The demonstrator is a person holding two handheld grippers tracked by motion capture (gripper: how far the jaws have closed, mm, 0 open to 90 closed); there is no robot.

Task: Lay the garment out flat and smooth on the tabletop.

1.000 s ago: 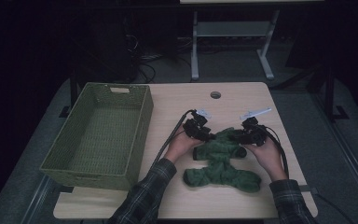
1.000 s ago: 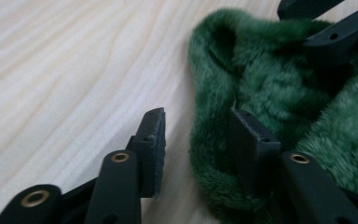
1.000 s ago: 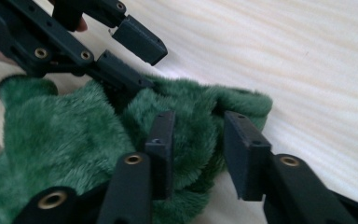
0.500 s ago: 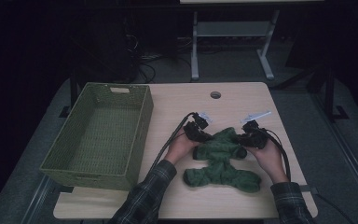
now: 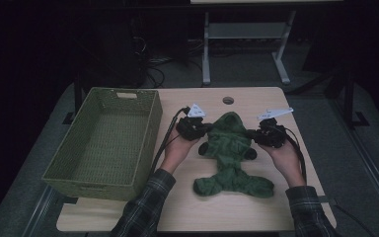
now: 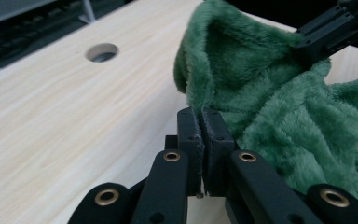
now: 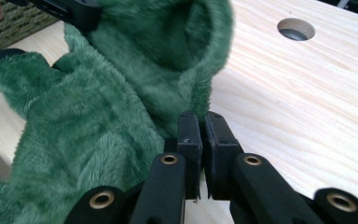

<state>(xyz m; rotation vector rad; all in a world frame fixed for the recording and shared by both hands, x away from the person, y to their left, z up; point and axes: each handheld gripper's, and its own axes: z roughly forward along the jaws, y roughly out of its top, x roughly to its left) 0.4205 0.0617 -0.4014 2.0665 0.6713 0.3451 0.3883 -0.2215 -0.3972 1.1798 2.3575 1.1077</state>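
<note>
A fuzzy dark-green hooded plush garment [image 5: 229, 153] lies spread on the surface just right of the woven basket [image 5: 106, 140], hood toward the far edge and legs toward the person, the left hand-held gripper [image 6: 199, 122] and right hand-held gripper [image 7: 199, 122] each clamped on its hood edge.

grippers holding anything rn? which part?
Both are: left gripper and right gripper each pinch the green plush garment at opposite edges near its hood.
</note>
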